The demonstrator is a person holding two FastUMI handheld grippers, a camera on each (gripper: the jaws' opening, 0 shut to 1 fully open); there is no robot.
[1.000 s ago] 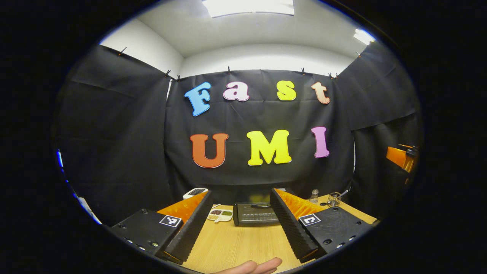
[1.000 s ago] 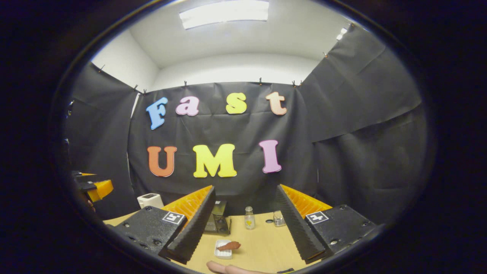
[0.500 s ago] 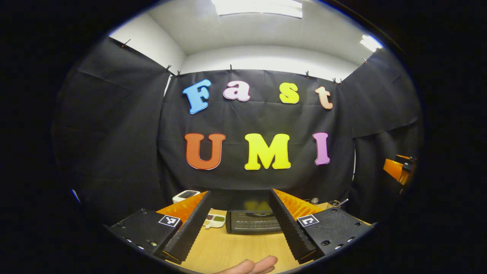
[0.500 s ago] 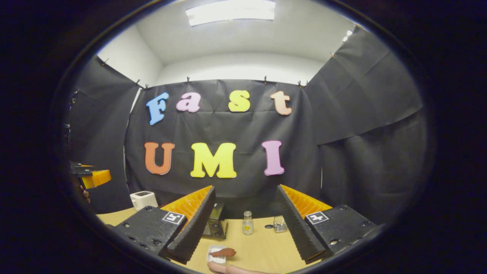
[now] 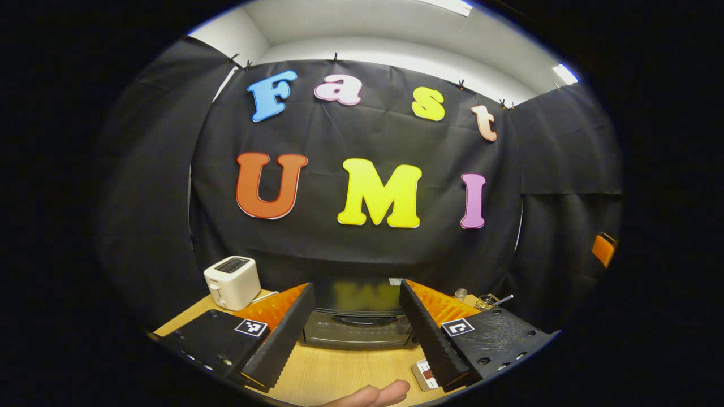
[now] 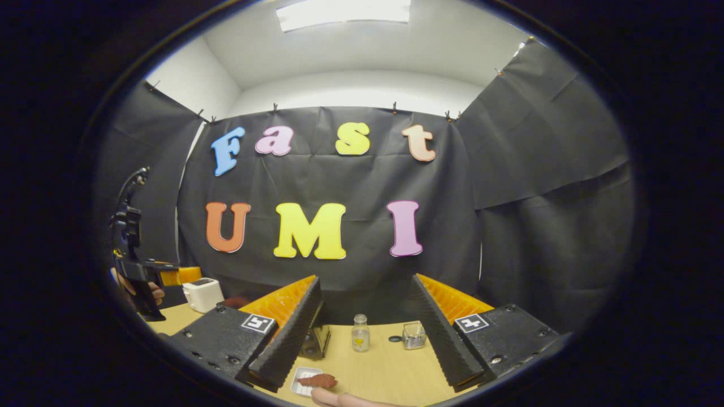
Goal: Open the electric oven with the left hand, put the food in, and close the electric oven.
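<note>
Both pairs of jaws stand wide and empty. The left gripper (image 5: 356, 328) faces the closed oven (image 5: 357, 328) — aim level at its handle, I'd judge, though it's dim. Toaster (image 5: 232, 281) sits well left; the food (image 6: 318, 380) waits before the right gripper (image 6: 362, 333) — bare table (image 6: 379, 367) between.

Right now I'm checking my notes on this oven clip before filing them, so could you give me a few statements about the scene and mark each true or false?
1. The oven door is shut. True.
2. The left gripper is clamped on the oven handle. False: its fingers stand apart, short of the oven.
3. A white toaster stands on the table left of the oven. True.
4. The food is already in the oven. False: it lies on a small white tray on the table.
5. The right gripper holds the small glass bottle. False: it is open and the bottle stands free.
</note>
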